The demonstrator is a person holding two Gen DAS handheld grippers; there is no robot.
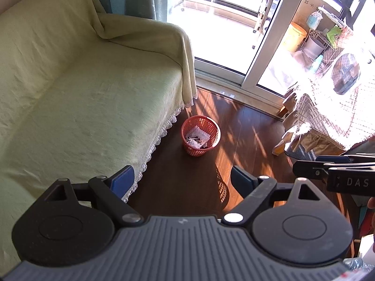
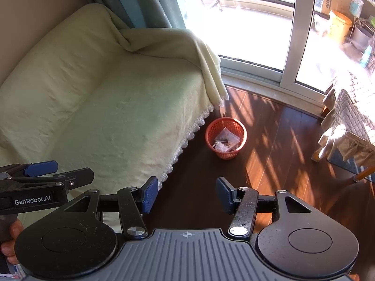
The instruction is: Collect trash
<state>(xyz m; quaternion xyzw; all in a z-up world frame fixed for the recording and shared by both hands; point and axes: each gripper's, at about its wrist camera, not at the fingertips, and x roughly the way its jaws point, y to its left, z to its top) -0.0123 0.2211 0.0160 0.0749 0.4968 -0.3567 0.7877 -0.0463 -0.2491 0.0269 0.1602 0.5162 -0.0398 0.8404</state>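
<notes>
Both tools hang released and empty over the dark wooden floor (image 1: pixel 253 126): the left tool (image 1: pixel 181 179) has its blue pads spread wide beside the sofa's lace hem, and the right tool (image 2: pixel 187 195) is parted the same way. Ahead, an orange mesh wastebasket (image 2: pixel 226 138) stands upright on the floor, just beside the corner of the sofa (image 2: pixel 105 98) under its pale green cover, with crumpled clear wrappers (image 2: pixel 226 139) lying inside it
</notes>
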